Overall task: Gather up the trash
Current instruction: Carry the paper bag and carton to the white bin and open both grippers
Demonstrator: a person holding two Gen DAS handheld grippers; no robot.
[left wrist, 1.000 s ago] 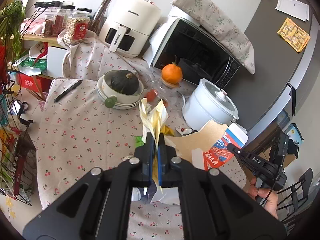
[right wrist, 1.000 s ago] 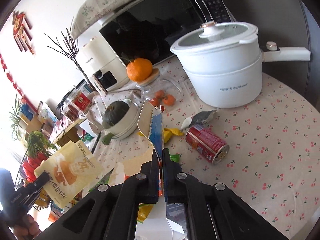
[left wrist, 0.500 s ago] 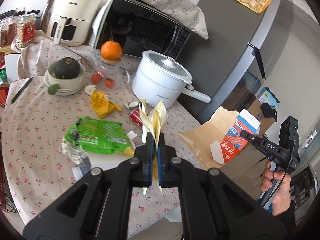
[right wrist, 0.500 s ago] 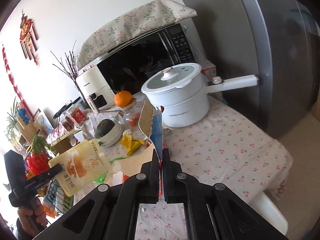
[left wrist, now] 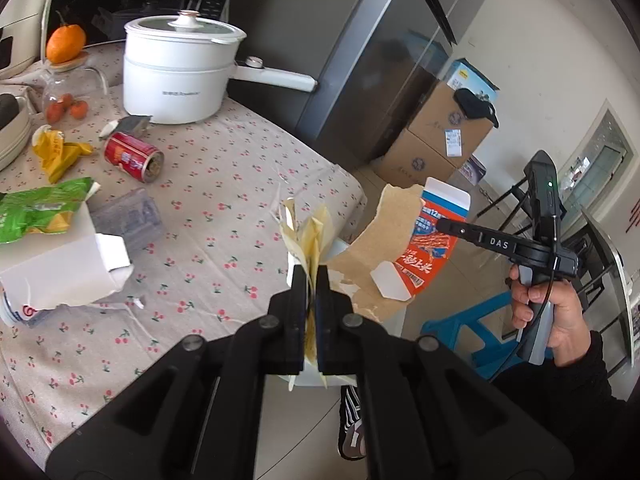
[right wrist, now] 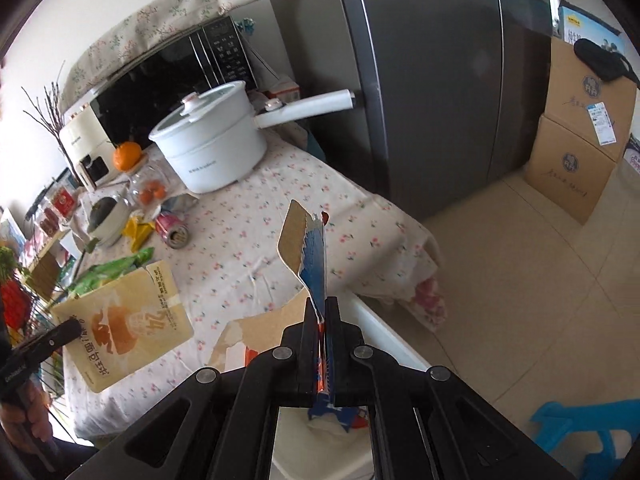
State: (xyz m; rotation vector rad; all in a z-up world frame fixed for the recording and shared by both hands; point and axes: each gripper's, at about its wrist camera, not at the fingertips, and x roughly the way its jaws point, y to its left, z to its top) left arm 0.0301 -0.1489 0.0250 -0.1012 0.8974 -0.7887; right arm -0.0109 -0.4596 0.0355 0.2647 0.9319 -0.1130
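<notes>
My left gripper (left wrist: pixel 309 280) is shut on a yellow snack pouch (left wrist: pixel 308 236), which also shows in the right wrist view (right wrist: pixel 132 324). My right gripper (right wrist: pixel 321 312) is shut on a torn red-and-blue carton (right wrist: pixel 310 256), which also shows in the left wrist view (left wrist: pixel 404 240). Both are held past the table's corner, above a white bin (right wrist: pixel 384 344) on the floor. On the table lie a red can (left wrist: pixel 134 156), a yellow wrapper (left wrist: pixel 56 152), a green bag (left wrist: pixel 40 208), a white torn box (left wrist: pixel 64 264) and a clear plastic piece (left wrist: pixel 128 216).
A white pot (left wrist: pixel 180 72) with a long handle, an orange (left wrist: pixel 65 43), a jar and a microwave stand at the table's back. A grey fridge (right wrist: pixel 432 80) and cardboard boxes (right wrist: pixel 580 140) stand to the right. A blue stool (right wrist: pixel 592 432) is on the floor.
Both grippers have swung right, away from the middle of the table to beyond its corner, each still holding its piece of trash. The floor, bin and stool have come into view.
</notes>
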